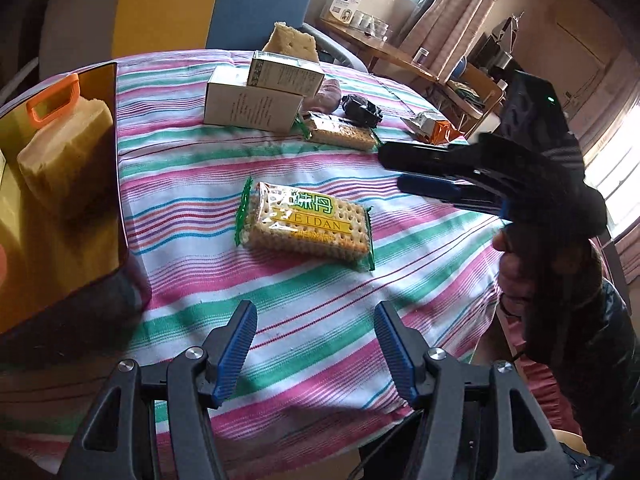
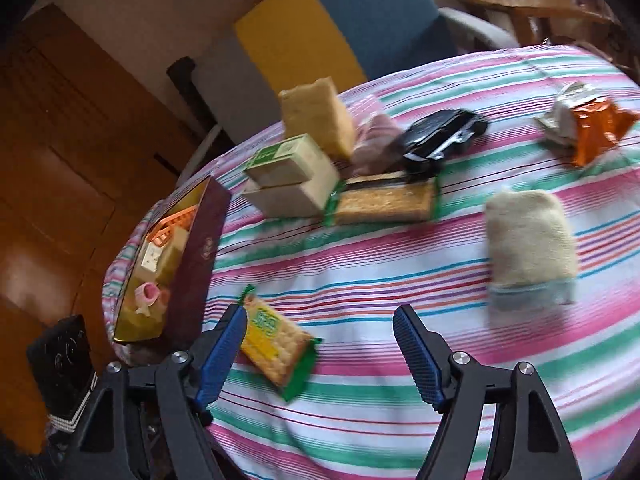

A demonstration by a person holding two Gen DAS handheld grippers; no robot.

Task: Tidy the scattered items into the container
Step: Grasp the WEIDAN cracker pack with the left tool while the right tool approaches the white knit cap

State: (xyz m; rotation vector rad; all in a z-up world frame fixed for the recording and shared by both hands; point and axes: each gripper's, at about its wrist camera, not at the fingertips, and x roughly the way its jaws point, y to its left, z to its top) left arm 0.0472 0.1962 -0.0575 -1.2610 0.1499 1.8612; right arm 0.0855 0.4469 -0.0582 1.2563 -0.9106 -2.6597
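Both our grippers hang empty above the striped tablecloth (image 1: 320,312). The left gripper (image 1: 316,348) has its blue pads spread wide. The right gripper (image 2: 320,354) is likewise released in its own view, though in the left view we see it side-on and the fingers look close together.

Nearest us lies a cracker packet (image 1: 306,222), flat and label up near the table's middle. It sits straight ahead of the left gripper's gap, so we judge it the likeliest pick.

At the table's left edge stands the container (image 2: 200,256), a maroon box with a gold lining. It already holds a sponge block (image 1: 66,152), an orange plastic piece (image 1: 52,100) and a small pink item (image 2: 146,294), so the tidying looks partly done.

Toward the right side rests a beige cloth pad (image 2: 528,240), lying alone.

Farther on, a second cracker packet (image 1: 340,132) lies against two stacked cartons (image 1: 256,96). Just beyond it sits a black toy car (image 2: 440,136), and toward the right edge an orange wrapper (image 2: 592,128). Another sponge block (image 1: 290,40) stands behind the cartons near the far edge.
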